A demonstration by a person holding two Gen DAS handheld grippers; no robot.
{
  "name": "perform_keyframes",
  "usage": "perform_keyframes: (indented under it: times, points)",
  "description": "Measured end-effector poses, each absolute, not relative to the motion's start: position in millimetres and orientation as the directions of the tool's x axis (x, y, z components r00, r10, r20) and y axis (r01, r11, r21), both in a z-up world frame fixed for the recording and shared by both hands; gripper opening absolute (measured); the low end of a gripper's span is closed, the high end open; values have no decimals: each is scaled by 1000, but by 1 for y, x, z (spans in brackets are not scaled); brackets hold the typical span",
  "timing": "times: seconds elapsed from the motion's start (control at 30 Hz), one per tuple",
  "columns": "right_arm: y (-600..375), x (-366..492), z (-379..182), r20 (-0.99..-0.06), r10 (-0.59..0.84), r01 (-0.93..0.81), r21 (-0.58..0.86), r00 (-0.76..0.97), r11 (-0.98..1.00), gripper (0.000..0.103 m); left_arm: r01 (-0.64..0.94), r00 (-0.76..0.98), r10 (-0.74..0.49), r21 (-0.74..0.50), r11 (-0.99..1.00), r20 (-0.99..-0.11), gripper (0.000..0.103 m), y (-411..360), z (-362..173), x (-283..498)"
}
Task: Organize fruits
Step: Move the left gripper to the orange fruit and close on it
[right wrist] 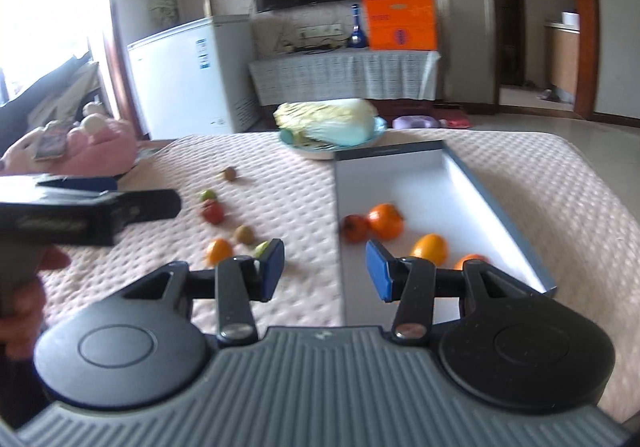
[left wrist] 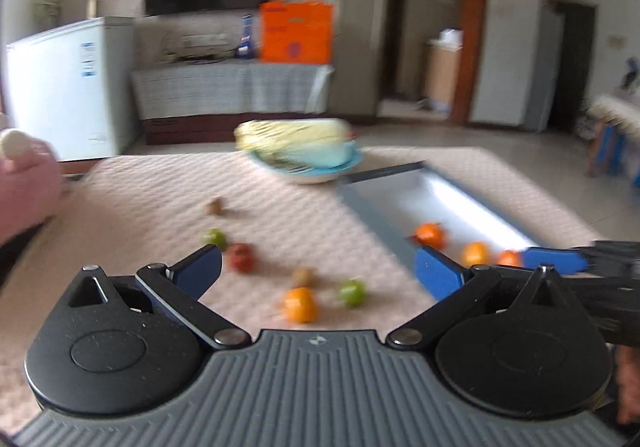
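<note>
Nearest, the left gripper (left wrist: 318, 267) stands wide open with nothing between its fingers, above the loose fruit on the bench (left wrist: 132, 207), which wears a pink quilted cover. The right gripper (right wrist: 325, 267) is partly open and empty too, poised over the near left edge of the grey tray (right wrist: 496, 203).

On the cover, left of the tray, lie an orange (left wrist: 300, 305), a green fruit (left wrist: 352, 292), a brown one (left wrist: 303, 276), a red one (left wrist: 241, 257), a second green one (left wrist: 214, 237) and, farther off, another brown one (left wrist: 216, 206).

Inside the tray sit a dark red fruit (right wrist: 354, 228), a large orange one (right wrist: 385, 221), a yellow-orange one (right wrist: 430, 248) and one more orange fruit (right wrist: 472, 260) at the near right.

Beyond the tray's far left corner, a cabbage (right wrist: 326, 123) rests on a blue plate (right wrist: 380, 127).
</note>
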State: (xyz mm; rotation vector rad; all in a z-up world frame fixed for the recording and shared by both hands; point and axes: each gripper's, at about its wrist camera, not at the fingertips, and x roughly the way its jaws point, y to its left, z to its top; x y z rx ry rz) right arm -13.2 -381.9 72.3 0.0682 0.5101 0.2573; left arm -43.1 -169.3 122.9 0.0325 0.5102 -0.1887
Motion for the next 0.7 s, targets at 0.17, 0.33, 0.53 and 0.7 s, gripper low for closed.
perform_keyframes:
  times: [0.17, 0.33, 0.53, 0.7]
  points:
    - [-364, -11, 67, -498, 274, -270, 82, 823, 959, 47, 101, 864, -95, -14, 995, -494, 103, -147, 119, -39]
    - [-351, -5, 59, -518, 293, -291, 87, 804, 953, 47, 103, 919, -92, 10, 995, -383, 103, -133, 119, -55]
    - [-322, 11, 47, -545, 326, -349, 65, 772, 935, 47, 179, 860, -131, 52, 983, -493, 103, -139, 110, -48]
    - [-309, 27, 39, -562, 315, -347, 53, 764, 936, 47, 213, 848, -165, 39, 976, -504, 103, -142, 97, -36]
